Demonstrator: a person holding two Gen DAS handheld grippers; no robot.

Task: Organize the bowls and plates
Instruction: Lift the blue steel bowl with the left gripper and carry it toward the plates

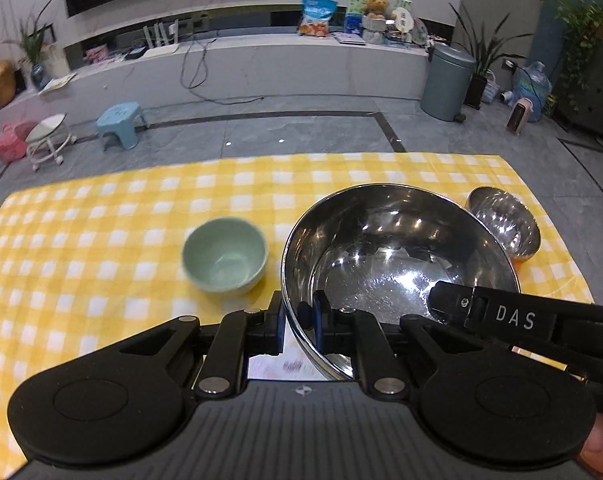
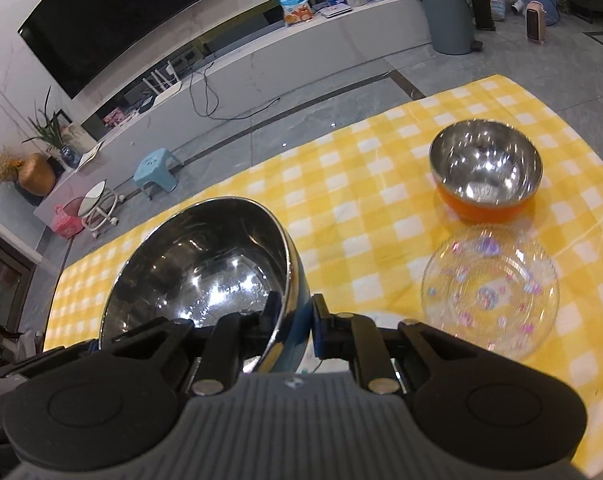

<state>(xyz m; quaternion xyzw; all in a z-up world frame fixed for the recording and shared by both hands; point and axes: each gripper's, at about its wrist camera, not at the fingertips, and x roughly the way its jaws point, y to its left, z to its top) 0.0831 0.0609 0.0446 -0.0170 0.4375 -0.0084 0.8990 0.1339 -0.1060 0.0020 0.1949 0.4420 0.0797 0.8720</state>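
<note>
Left wrist view: left tongs (image 1: 297,322) clamped on the near rim of the large stainless steel bowl (image 1: 397,256), which sits tilted toward the tabletop's (image 1: 101,216) near edge. Right wrist view: right tongs (image 2: 295,322) pinch the same rim. Judged stiff, light and slippery; the rim is the sound hold.

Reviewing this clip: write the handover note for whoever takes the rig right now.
Left tongs: shut on the large steel bowl's near-left rim.
Right tongs: shut on the same bowl's right rim.
On the checkered cloth: green bowl to the left; orange-sided steel bowl and floral glass plate to the right, all apart.
Done: nothing stacked yet.
Left: place the big bowl, then group the rest.
</note>
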